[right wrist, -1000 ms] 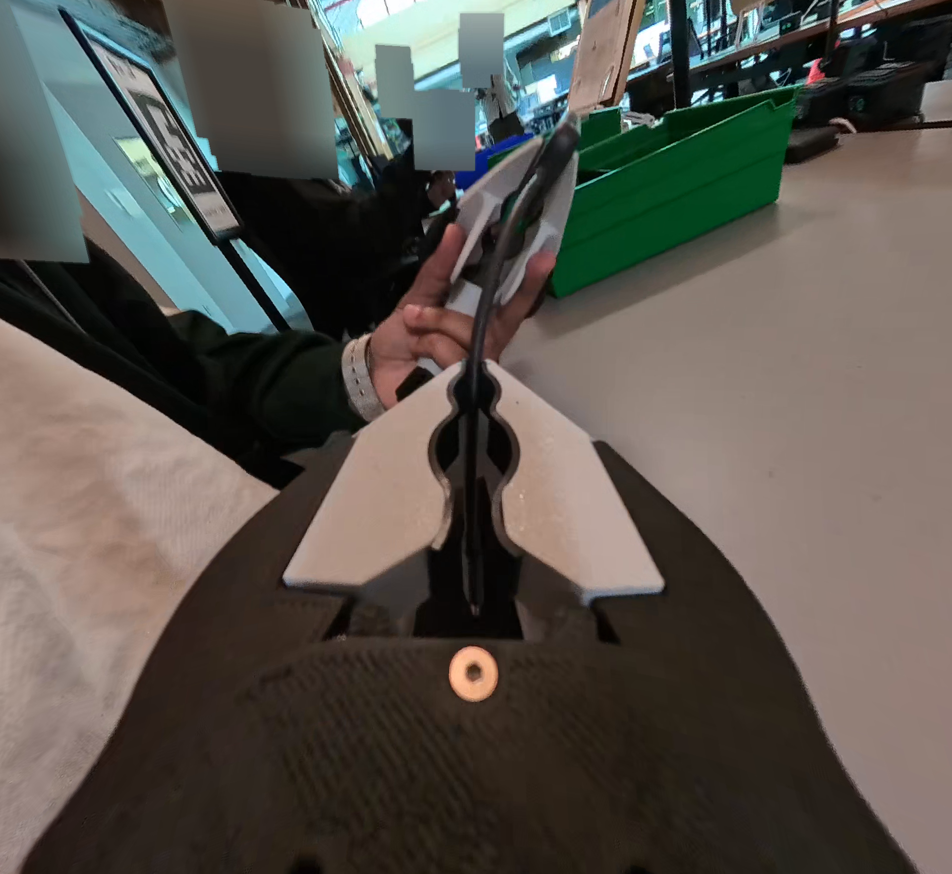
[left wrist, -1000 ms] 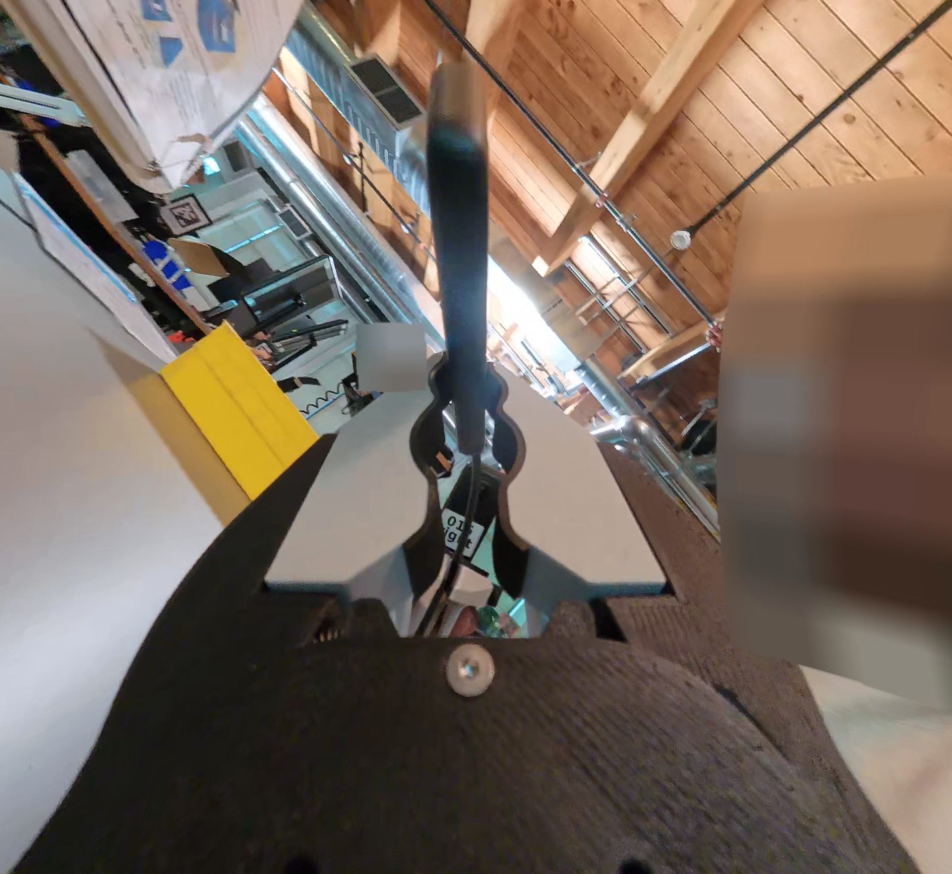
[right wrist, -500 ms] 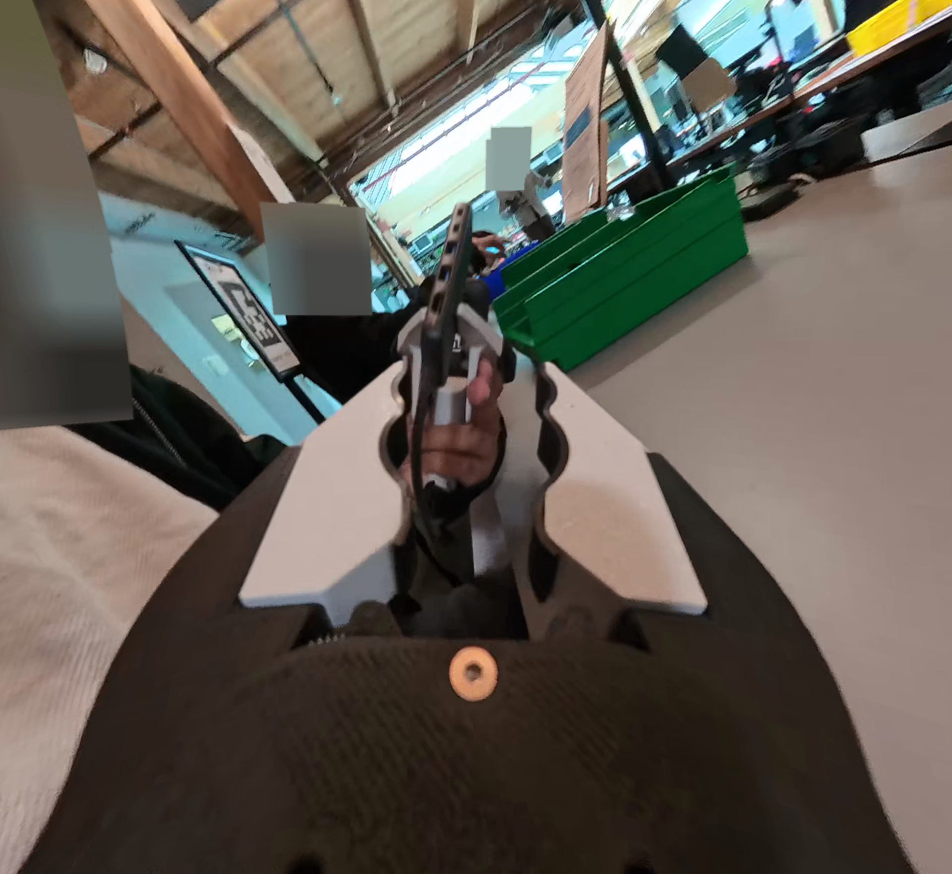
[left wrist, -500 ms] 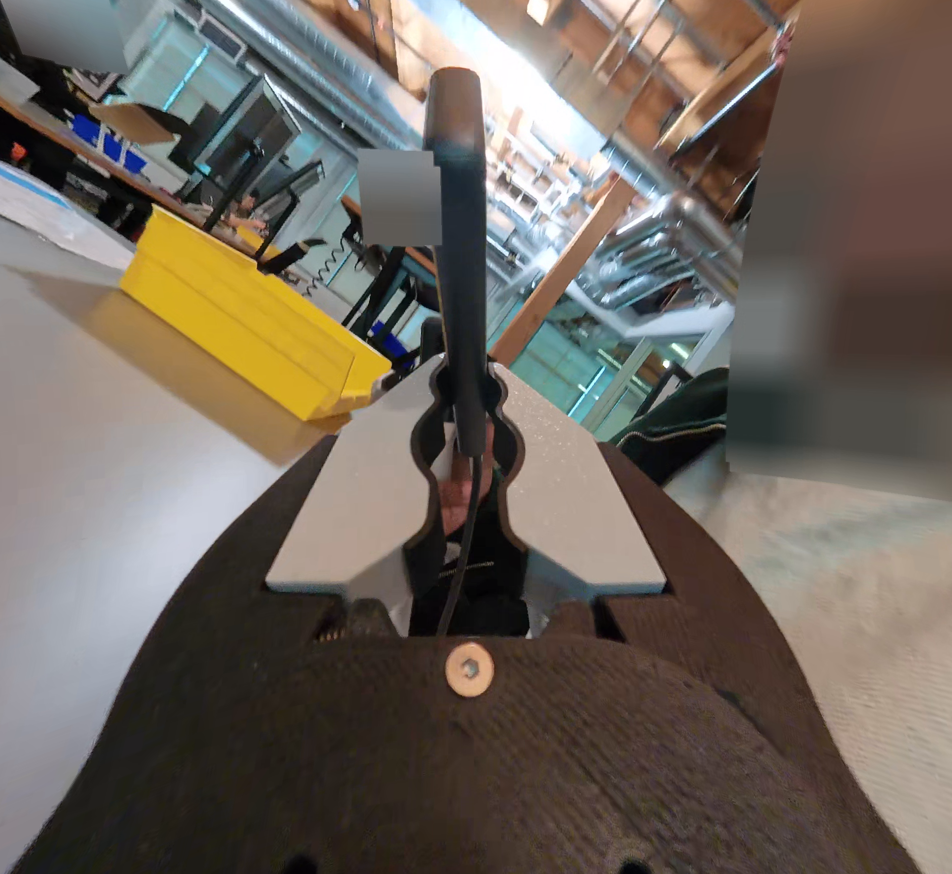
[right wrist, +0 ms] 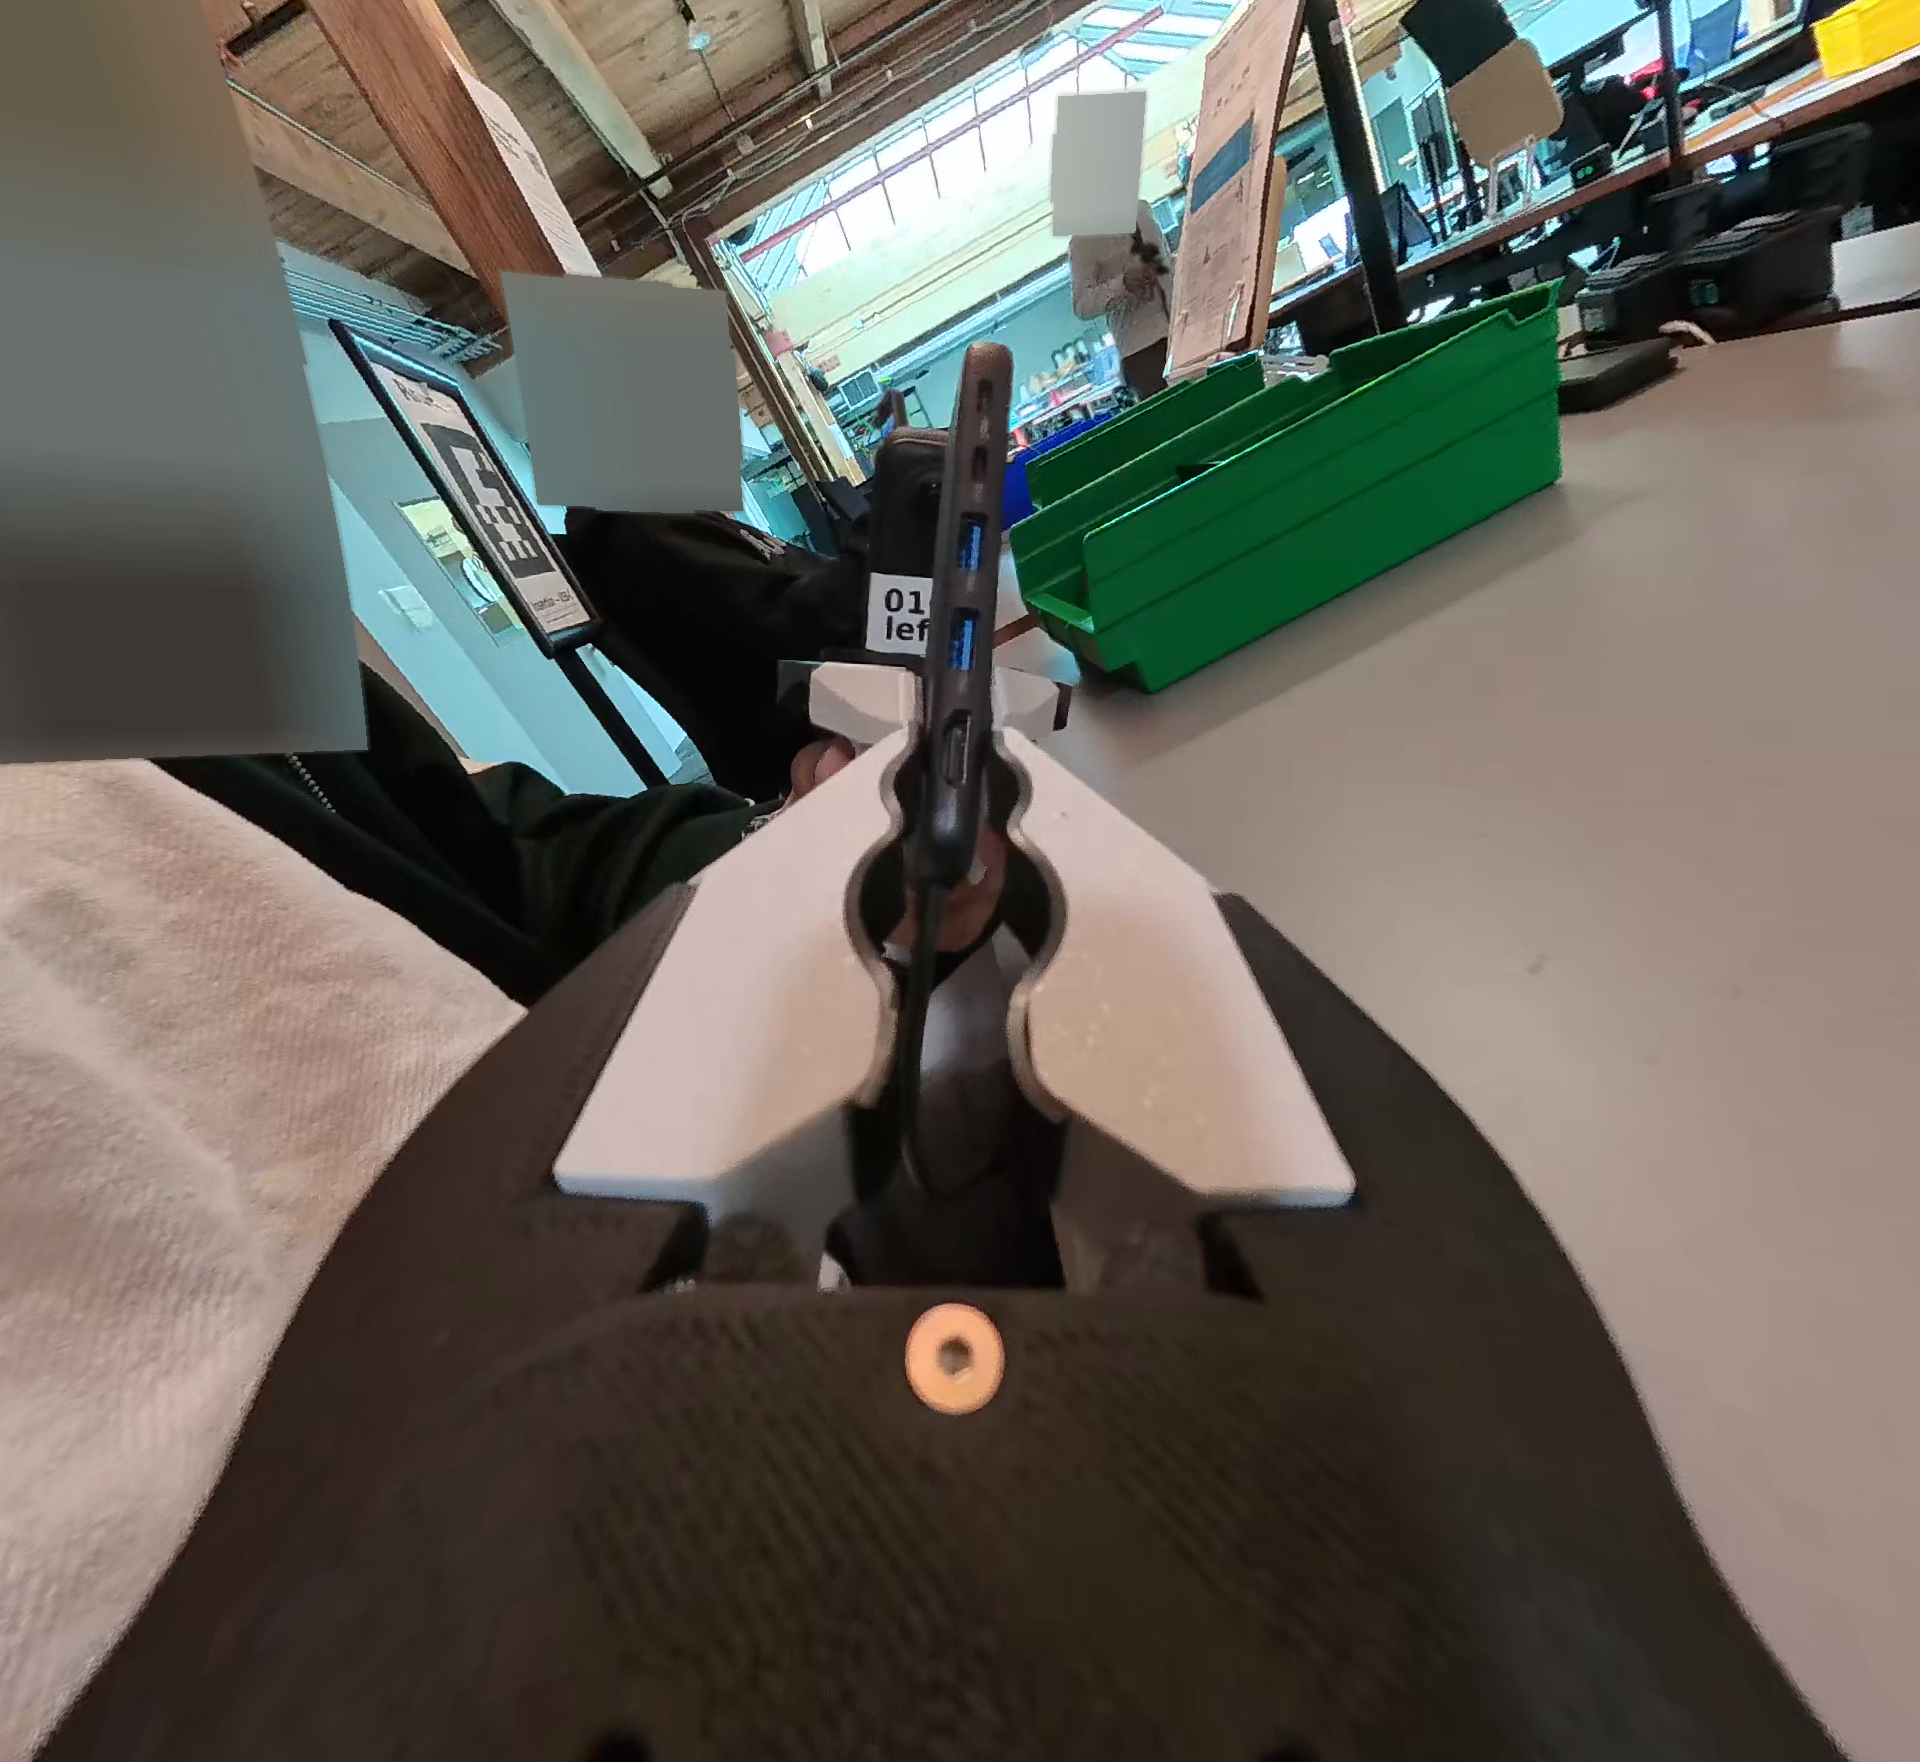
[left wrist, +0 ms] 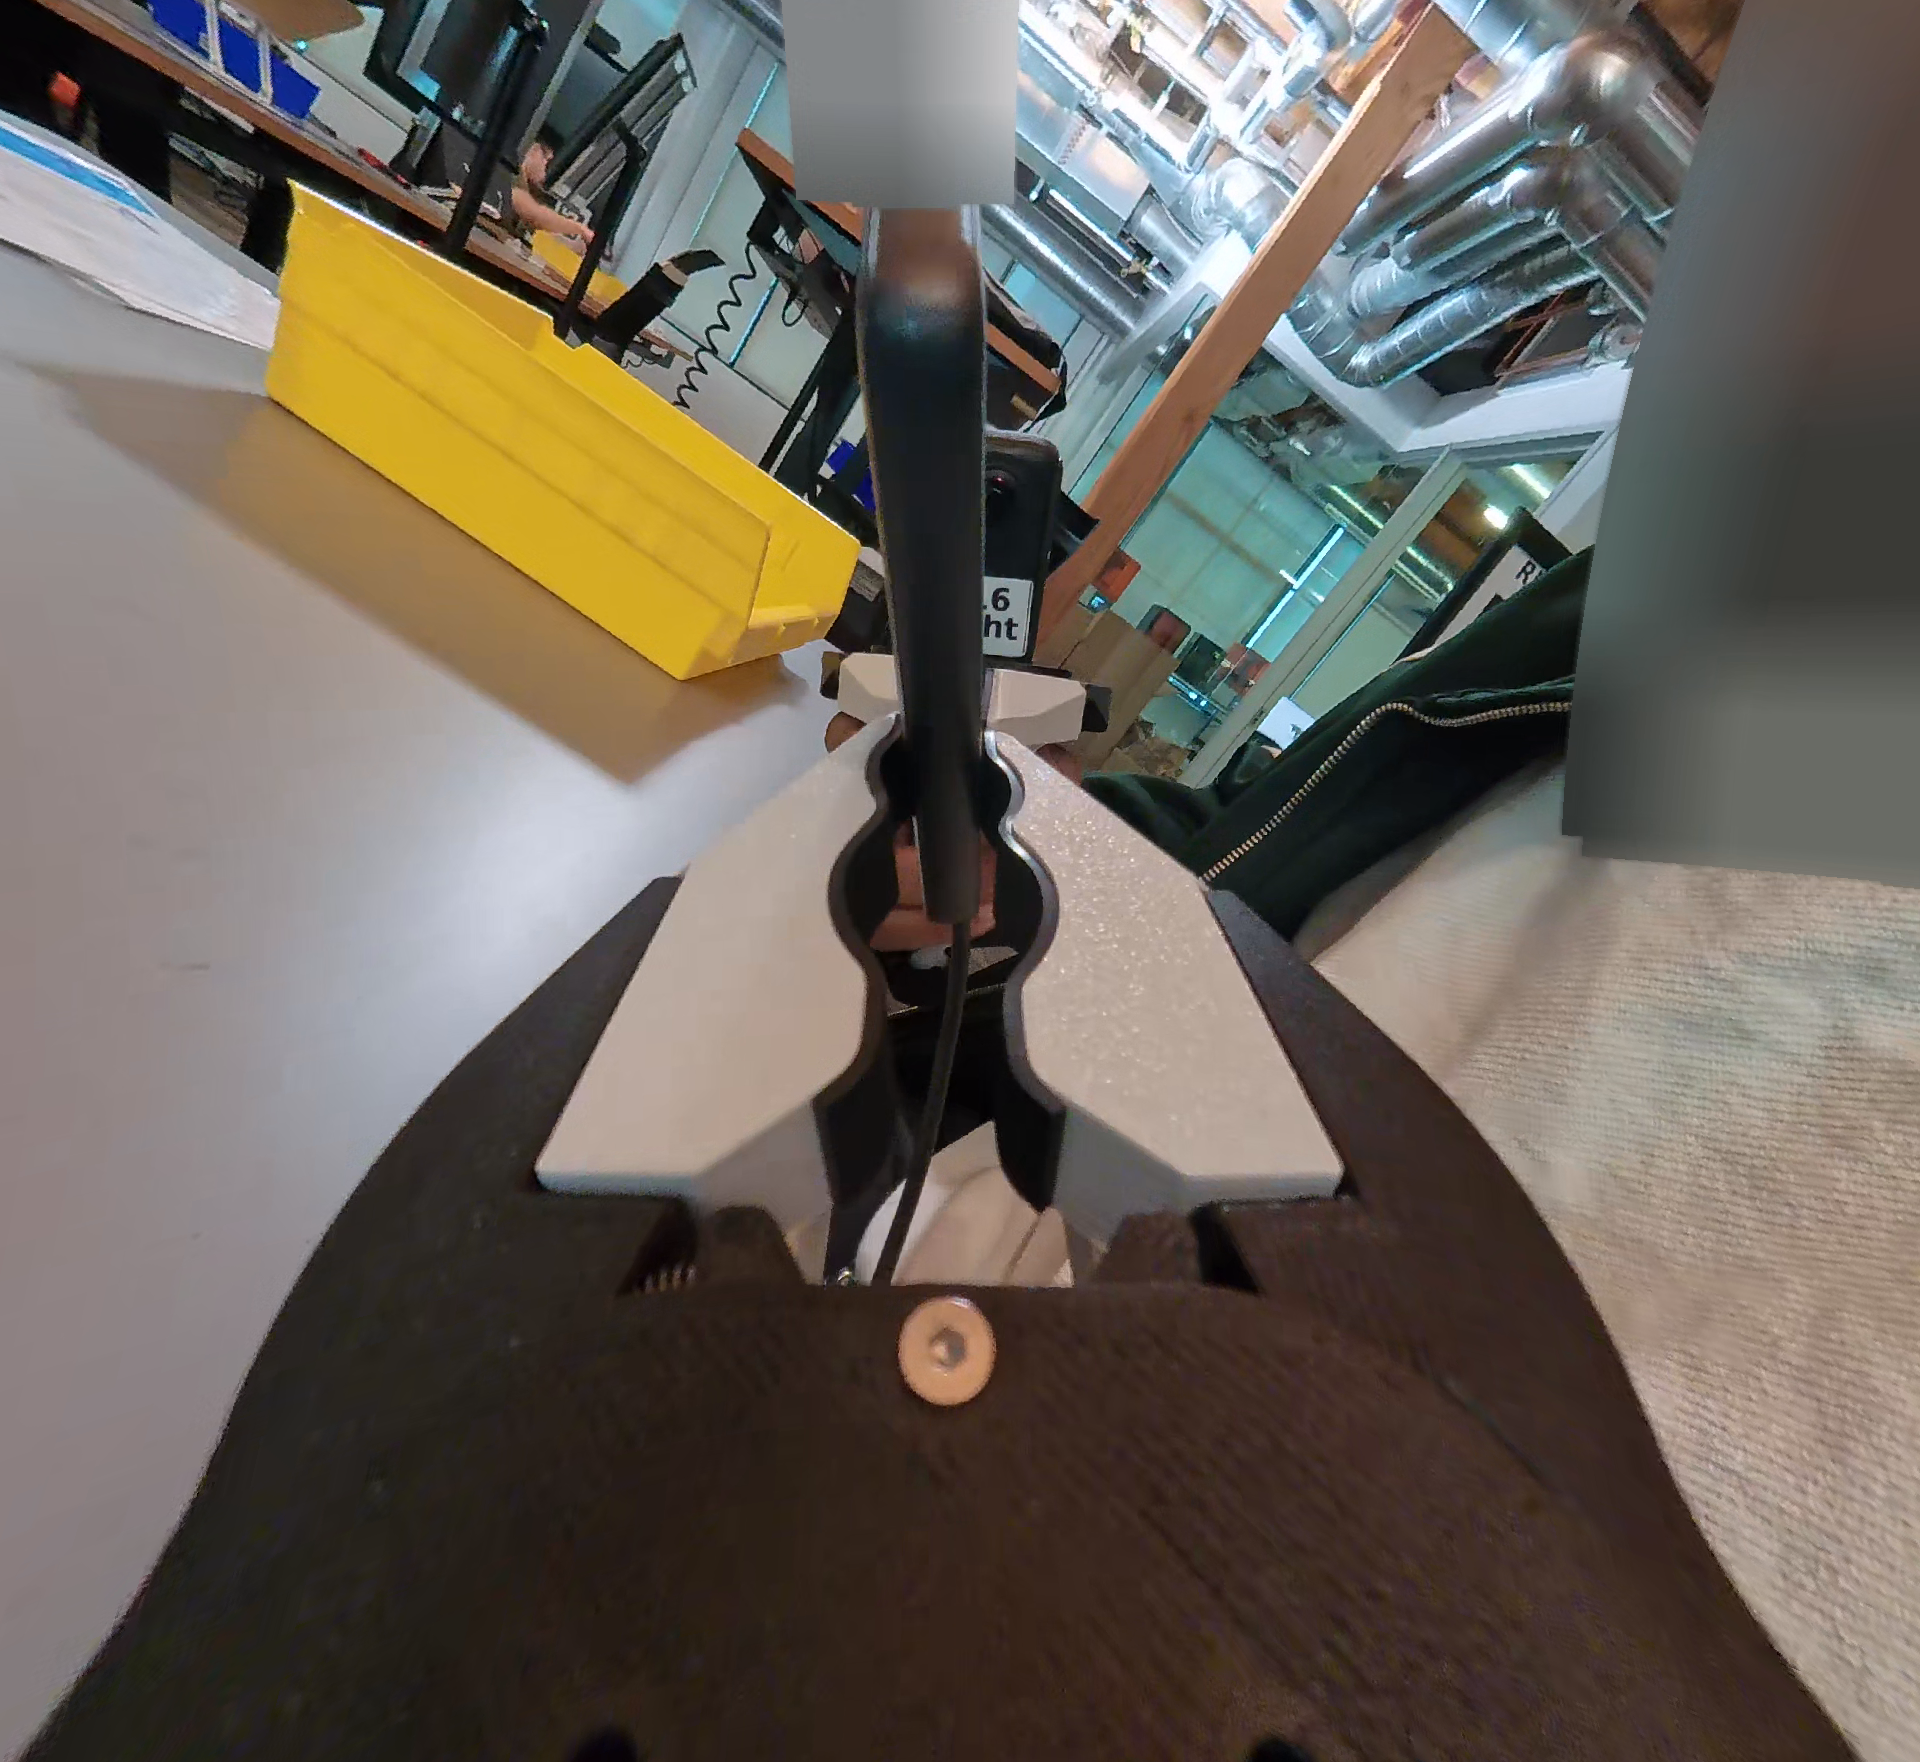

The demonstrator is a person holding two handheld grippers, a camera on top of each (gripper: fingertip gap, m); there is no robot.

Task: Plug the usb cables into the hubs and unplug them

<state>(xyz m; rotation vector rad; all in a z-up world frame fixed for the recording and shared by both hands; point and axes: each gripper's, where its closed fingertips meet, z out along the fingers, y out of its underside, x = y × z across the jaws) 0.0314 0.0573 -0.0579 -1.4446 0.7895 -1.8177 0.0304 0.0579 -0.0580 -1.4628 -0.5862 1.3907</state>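
A black USB hub point(left wrist: 925, 465) stands upright and edge-on between the fingertips of my left gripper point(left wrist: 945, 756), which is shut on its lower end. Its thin black cable point(left wrist: 940, 1068) hangs down between the fingers. In the right wrist view the same hub point(right wrist: 971, 517) shows its blue ports. My right gripper point(right wrist: 961, 756) faces the left one and is shut on the hub's lower end from the opposite side. The cable point(right wrist: 914, 1006) hangs below it. The right gripper's white fingertips point(left wrist: 1039, 699) show behind the hub in the left wrist view. The left gripper's fingertips point(right wrist: 862, 694) show behind it in the right wrist view.
A grey table point(left wrist: 260, 777) carries a yellow bin point(left wrist: 520, 445) on one side and green bins point(right wrist: 1299, 486) on the other. A white cloth point(left wrist: 1662, 1089) and a dark green jacket point(left wrist: 1403, 777) lie close beside the grippers. Desks and monitors stand behind.
The left gripper tilted down from the ceiling toward the table, still holding the hub. The right gripper let go of the cable, opened, then closed on the hub.
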